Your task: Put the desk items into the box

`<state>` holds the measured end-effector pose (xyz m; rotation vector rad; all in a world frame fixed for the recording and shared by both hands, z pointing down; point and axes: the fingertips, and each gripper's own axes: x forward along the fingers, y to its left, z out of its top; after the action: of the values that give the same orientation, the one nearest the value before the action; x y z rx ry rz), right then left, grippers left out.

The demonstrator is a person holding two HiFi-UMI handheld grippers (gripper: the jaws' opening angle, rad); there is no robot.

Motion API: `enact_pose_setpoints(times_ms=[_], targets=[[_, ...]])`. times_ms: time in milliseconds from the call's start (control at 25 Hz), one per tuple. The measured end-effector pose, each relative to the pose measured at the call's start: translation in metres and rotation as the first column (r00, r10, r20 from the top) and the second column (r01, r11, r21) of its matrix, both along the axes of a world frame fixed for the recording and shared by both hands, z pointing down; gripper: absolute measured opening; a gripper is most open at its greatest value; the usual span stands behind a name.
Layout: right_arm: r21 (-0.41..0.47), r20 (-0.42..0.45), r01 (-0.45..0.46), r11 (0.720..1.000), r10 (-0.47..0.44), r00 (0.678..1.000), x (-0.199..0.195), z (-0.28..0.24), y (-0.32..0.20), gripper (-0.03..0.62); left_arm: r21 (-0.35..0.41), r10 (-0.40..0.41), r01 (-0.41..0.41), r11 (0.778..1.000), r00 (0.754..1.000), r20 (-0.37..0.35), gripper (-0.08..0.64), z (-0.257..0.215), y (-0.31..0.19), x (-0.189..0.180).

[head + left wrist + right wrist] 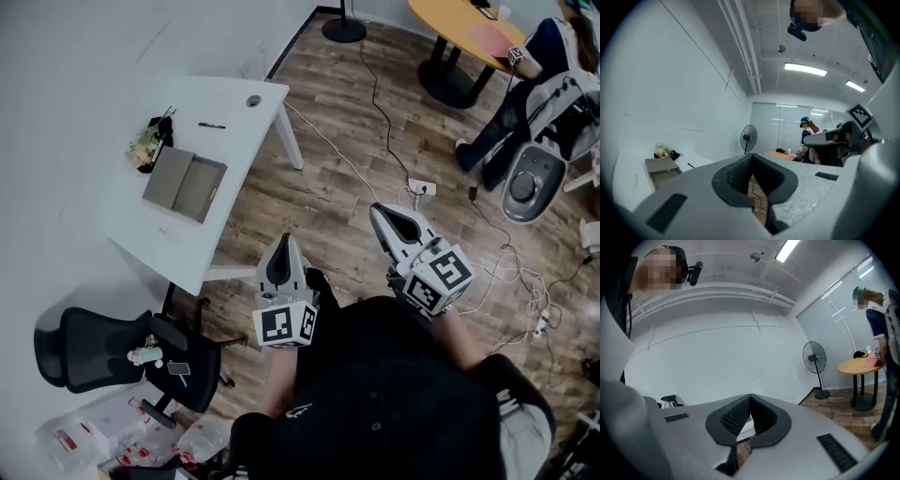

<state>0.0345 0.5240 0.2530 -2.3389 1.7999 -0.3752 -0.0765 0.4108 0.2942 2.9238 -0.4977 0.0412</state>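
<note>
**Two grippers clenched and empty, both held off the desk**

1. Left gripper (283, 249): its own view shows the jaws pressed together at the tips with nothing between them. It is held over the wooden floor (347, 178), off the near right edge of the white desk (234, 141).
2. Right gripper (385, 219): jaws likewise closed on nothing. It is held over the floor to the right of the left one, further from the desk.
3. Box (185, 183): lies open on the desk along the left edge, about midway down its length. Nothing can be made out inside it.
4. Flowers (143, 145): a small bunch on the desk just beside the far corner of the box, towards the far left corner of the desk.
5. Pen (211, 125): lies on the desk near the far edge, apart from the box.
6. Black office chair (89, 352): stands off the near corner of the desk and carries a few small objects on its seat; what they are cannot be told.
7. Cables and a power strip (419, 188) lie on the floor beyond the right gripper.
</note>
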Motion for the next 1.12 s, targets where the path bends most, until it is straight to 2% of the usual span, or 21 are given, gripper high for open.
enact_pose_setpoints(times_ms=[440, 600, 880, 1120], targets=[[-0.029, 0.009, -0.032, 0.999, 0.032, 0.999, 0.054, 0.003, -0.14, -0.002, -0.006, 0.066, -0.065, 0.998, 0.997, 0.031, 0.008, 0.002, -0.139, 0.063], [-0.029, 0.013, -0.047, 0.998, 0.047, 0.999, 0.071, 0.004, -0.194, -0.002, -0.007, 0.062, -0.062, 0.998, 0.998, 0.021, 0.008, 0.0, -0.197, 0.077], [-0.034, -0.006, -0.018, 0.999, 0.018, 1.0, 0.08, 0.005, -0.283, -0.002, 0.011, 0.043, -0.043, 0.999, 0.999, 0.01, 0.008, -0.002, -0.284, 0.082], [-0.051, -0.014, 0.025, 0.998, -0.026, 1.0, 0.076, 0.011, -0.331, -0.002, -0.011, -0.018, 0.018, 1.0, 1.0, 0.003, 0.008, 0.007, -0.325, 0.067]])
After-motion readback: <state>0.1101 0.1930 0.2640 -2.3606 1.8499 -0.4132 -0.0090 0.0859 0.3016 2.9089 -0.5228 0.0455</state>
